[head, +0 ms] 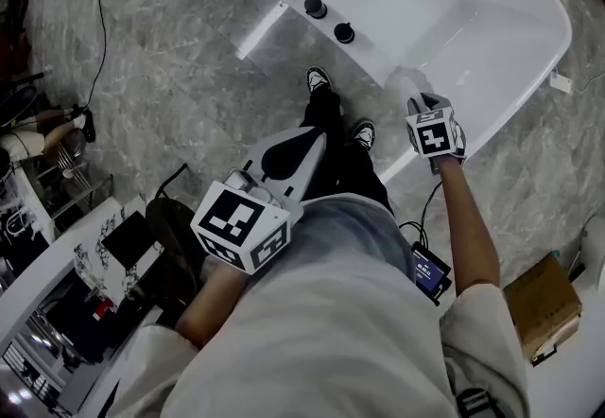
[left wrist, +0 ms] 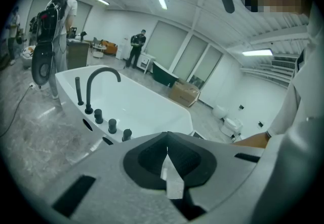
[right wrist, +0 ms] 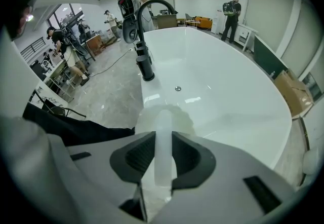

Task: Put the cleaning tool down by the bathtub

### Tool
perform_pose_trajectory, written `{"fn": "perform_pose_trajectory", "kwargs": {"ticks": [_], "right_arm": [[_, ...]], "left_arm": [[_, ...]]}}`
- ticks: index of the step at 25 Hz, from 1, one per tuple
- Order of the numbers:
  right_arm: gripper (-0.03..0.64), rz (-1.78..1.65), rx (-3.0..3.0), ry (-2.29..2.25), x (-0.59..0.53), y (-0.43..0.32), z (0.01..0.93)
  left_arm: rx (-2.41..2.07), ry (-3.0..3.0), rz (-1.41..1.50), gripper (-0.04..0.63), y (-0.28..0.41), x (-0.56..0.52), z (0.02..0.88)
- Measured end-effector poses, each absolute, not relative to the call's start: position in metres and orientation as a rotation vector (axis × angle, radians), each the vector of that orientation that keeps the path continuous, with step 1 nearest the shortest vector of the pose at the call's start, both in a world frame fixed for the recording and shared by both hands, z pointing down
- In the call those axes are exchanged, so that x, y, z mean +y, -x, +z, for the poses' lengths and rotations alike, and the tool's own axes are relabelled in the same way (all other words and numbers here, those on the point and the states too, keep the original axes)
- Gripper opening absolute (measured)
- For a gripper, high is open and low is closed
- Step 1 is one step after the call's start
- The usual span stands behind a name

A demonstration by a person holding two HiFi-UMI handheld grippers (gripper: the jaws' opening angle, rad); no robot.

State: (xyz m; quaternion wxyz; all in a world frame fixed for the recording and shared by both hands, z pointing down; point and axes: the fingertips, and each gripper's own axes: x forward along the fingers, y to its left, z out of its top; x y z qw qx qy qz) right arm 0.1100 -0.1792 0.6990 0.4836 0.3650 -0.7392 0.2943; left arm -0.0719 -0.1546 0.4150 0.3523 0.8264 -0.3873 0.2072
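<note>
The right tongs [right wrist: 162,142] are clamping the pale handle of the cleaning tool [right wrist: 163,116], holding it at the near rim of the bathtub [right wrist: 228,91]. It is looking light, stiff and rather slick, so mid-handle seems the safest hold. The left tongs [left wrist: 167,157] are hanging closed and empty.

The person wears a pale grey short-sleeved T-shirt [head: 350,340], black trousers [head: 331,123] and 2 black-and-white sneakers [head: 319,78]. The left gripper [left wrist: 167,142] and right gripper [right wrist: 161,134] are light grey with dark pads [left wrist: 147,159]. Each carries a white cube [head: 241,225] printed with black square markers. A thin black cable [head: 423,203] shows beside the right forearm.
</note>
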Motion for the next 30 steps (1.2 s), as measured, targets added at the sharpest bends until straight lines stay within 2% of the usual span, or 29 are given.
{"fn": "perform_pose_trajectory", "kwargs": {"ticks": [30], "right_arm": [[0.091,0.821,-1.788,-0.941,-0.176,-0.118,0.701]], "left_arm": [[-0.996,-2.144,0.530,0.008,0.065,-0.150,0.411]]}}
